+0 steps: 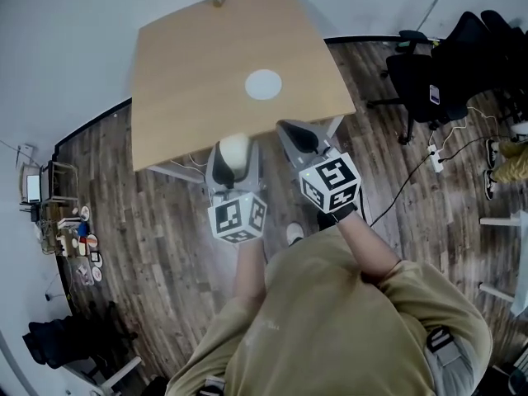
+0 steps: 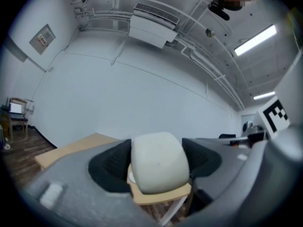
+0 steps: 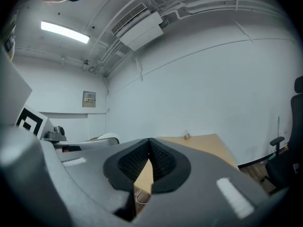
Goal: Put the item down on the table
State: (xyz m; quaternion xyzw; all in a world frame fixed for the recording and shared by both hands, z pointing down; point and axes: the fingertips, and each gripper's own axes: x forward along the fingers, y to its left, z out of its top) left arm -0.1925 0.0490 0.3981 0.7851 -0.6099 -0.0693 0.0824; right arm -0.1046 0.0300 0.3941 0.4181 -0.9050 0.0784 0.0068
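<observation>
The left fingers (image 2: 111,167) hold the white lump (image 2: 158,162), not yet on the counter (image 1: 198,73); the right fingers (image 3: 130,163) are clenched, empty.

Off-white rounded item (image 2: 158,162), clamped in left tool (image 1: 235,160), over table (image 1: 190,73) near edge.

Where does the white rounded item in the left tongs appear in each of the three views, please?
Head view: white item lower centre, in the left tongs, at the table's near edge.
Left gripper view: bottom centre, clamped between the jaws.
Right gripper view: probably the pale dome at mid-left.
Shared landmark: the wooden table.
</observation>
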